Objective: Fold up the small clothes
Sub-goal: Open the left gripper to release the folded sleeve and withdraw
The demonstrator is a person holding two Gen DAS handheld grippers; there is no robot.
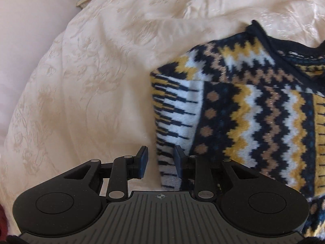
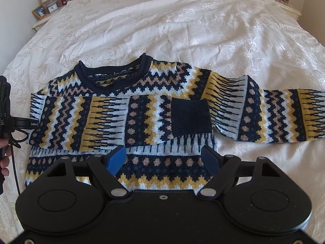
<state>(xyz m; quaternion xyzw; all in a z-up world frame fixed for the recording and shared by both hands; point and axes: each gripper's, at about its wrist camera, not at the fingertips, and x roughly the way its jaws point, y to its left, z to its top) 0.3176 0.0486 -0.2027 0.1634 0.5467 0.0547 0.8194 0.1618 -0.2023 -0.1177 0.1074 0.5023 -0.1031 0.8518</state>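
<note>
A knit sweater [image 2: 113, 120] in navy, yellow, white and tan zigzags lies flat on the white bedspread [image 2: 182, 30], collar [image 2: 113, 73] toward the far side. One sleeve is folded across the chest, its navy cuff [image 2: 190, 118] near the middle. The other sleeve [image 2: 274, 116] stretches out to the right. My right gripper [image 2: 163, 158] hovers open and wide over the sweater's lower body. My left gripper [image 1: 160, 159] is open at the sweater's [image 1: 243, 111] left folded edge, and that edge runs between its fingers [image 1: 142, 162].
A nightstand [image 2: 40, 23] with a photo frame, clock and lamp stands at the far left of the bed. Another nightstand [image 2: 288, 6] is at the far right. A hand [image 2: 4, 158] and a black cable [image 2: 14, 162] show at the left edge.
</note>
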